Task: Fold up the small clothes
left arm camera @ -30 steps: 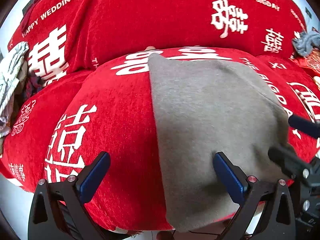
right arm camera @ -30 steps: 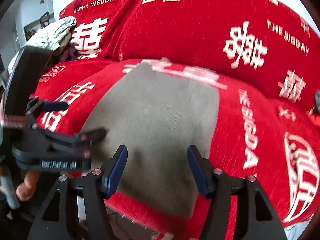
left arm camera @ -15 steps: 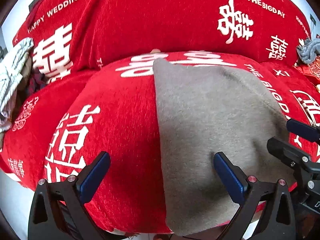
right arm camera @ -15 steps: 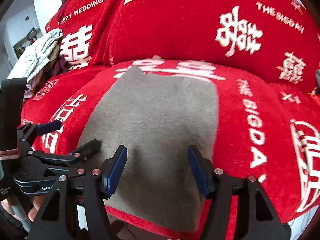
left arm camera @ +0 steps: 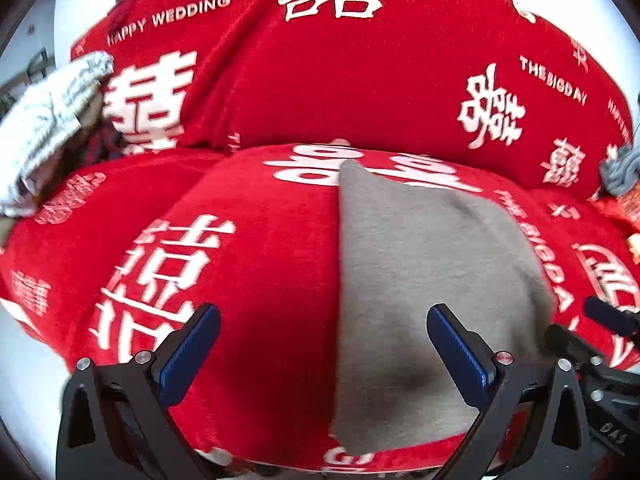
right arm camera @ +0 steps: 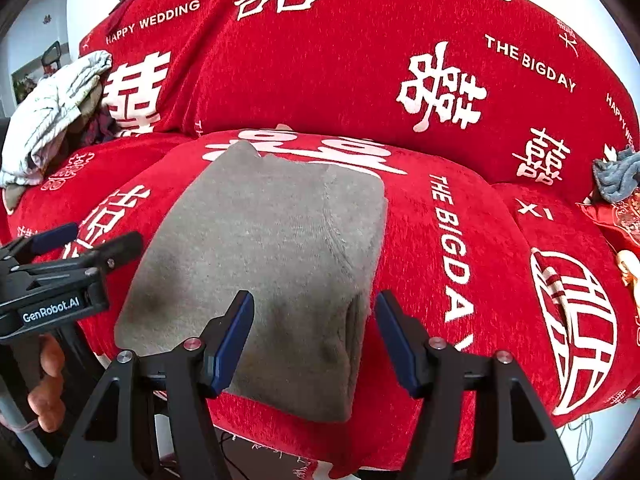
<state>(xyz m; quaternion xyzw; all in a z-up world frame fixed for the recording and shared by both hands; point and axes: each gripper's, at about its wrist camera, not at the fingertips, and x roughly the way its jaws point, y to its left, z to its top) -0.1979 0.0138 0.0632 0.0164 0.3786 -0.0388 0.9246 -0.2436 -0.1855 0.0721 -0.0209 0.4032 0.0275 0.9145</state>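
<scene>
A grey knitted garment (right arm camera: 264, 256) lies folded flat on the red sofa seat cushion (right arm camera: 460, 240); it also shows in the left wrist view (left arm camera: 420, 292). My right gripper (right arm camera: 314, 332) is open and empty, jaws apart just above the garment's near right edge. My left gripper (left arm camera: 324, 344) is open and empty, hovering over the garment's left edge and the red cushion (left arm camera: 240, 280). The left gripper also shows at the left of the right wrist view (right arm camera: 72, 256), beside the garment.
A pile of light and dark clothes (right arm camera: 52, 120) sits on the sofa's left end. A grey-blue cloth (right arm camera: 614, 180) lies at the right end. The red backrest (right arm camera: 360, 60) rises behind the seat. The seat's front edge drops off below the grippers.
Both grippers have drawn back and up a little from the garment. The left gripper's view has turned slightly left. The garment has not moved.
</scene>
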